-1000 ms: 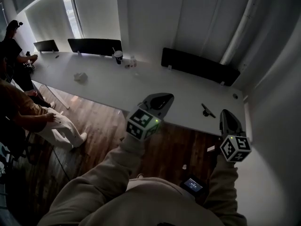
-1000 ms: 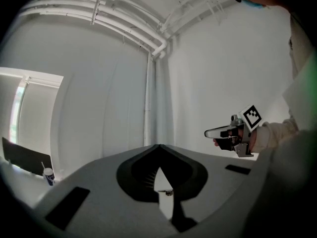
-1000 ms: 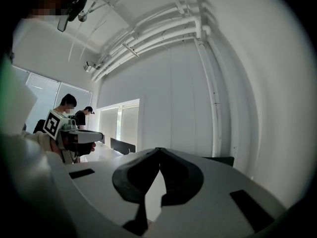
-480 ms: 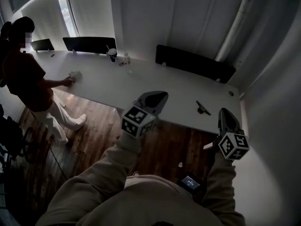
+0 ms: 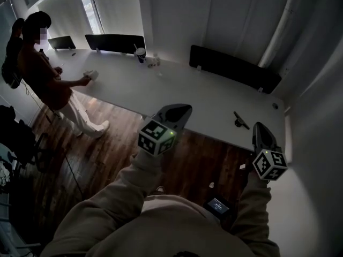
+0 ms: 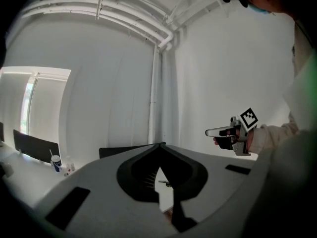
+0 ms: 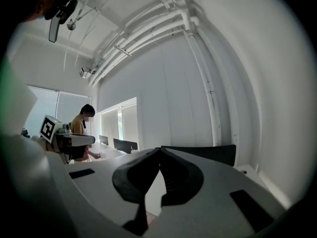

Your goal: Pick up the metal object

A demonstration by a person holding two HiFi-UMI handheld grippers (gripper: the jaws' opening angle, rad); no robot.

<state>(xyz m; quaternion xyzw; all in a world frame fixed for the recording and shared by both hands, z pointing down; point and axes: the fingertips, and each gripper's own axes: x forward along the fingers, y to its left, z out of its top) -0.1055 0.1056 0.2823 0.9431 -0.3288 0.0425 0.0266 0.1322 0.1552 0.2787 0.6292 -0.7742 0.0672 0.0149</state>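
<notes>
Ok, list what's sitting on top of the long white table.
A dark metal object near the right end, a cup with small items far back, and black divider panels along the far edge. The left gripper hides a patch of the table.

The metal object (image 5: 240, 120) lies just ahead of the right gripper (image 5: 258, 126). It is too small and dark to tell its shape. Far ahead of the left gripper (image 5: 186, 109), the little things (image 5: 155, 62) beside the cup (image 5: 141, 53) are too tiny to name.

Dim overall, bright window (image 5: 113, 7), fisheye-warped edges
</notes>
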